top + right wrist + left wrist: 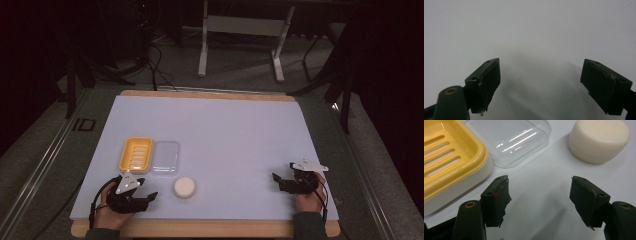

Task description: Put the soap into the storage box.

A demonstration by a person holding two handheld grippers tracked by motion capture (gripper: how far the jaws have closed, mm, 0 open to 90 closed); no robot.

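A yellow slotted soap dish [135,154] [446,160] lies at the front left of the white mat. A clear plastic lid [165,157] [509,140] lies right beside it. A round cream soap bar [184,187] [599,140] sits just in front of the lid. My left gripper [146,189] [540,200] rests low near the front edge, open and empty, a little short of the dish, lid and soap. My right gripper [283,171] [541,85] rests at the front right, open over bare mat, holding nothing.
The white mat [225,135] lies on a wooden table [200,229] whose edge shows at the front and back. A desk frame [240,40] and cables stand on the dark floor beyond. The mat's middle and back are bare.
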